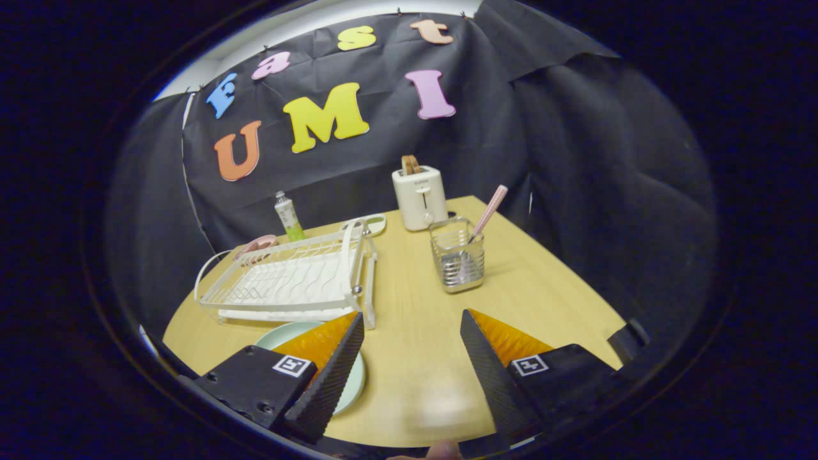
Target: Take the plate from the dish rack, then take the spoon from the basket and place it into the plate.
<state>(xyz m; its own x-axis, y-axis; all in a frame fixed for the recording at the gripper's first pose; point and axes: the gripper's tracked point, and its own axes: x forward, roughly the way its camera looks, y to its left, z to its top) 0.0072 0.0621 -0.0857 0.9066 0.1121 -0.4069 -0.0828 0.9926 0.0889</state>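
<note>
The gripper (412, 335) hangs spread wide and empty over the table (415, 370), the plate (281, 335) beside its left finger. The spoon (480, 220) leans in the basket (457, 263) beyond; a careless pull could tip the basket.

Gripper view: fisheye camera riding on the gripper (412, 319), held above the near edge of the table (415, 377), looking forward and slightly downward. Fingers spread wide at bottom of frame. Table at mid-distance in centre; booth wall (562, 160) across upper frame.
</note>
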